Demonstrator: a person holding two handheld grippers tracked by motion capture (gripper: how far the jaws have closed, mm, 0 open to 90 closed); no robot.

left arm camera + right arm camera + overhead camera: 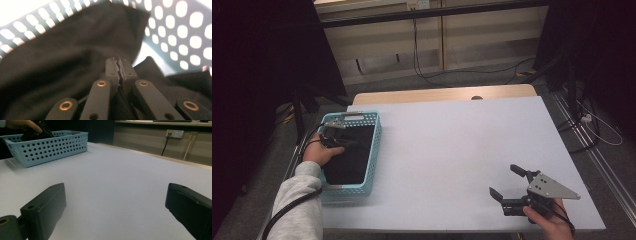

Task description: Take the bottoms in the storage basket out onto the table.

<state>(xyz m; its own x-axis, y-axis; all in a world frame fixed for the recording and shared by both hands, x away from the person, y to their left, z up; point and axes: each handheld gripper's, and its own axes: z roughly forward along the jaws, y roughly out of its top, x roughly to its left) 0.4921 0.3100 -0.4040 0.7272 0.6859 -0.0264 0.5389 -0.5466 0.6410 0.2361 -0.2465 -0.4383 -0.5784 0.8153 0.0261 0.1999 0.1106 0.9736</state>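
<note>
Black cloth (347, 155), lying in the light blue perforated basket (373, 150) at the worktop's (452, 150) left edge, pinched between the closed jaws of the left gripper (119, 65); right gripper (507, 182), jaws wide and holding nothing, near the front right corner.

The person is wearing a light grey sleeve (297, 202) on the arm nearest the blue basket (374, 150). The left gripper (119, 68) is showing black jaws with brass-ringed rivets. The right gripper (506, 182), far from that basket, is carrying a grey three-cornered plate dotted with screws.
</note>
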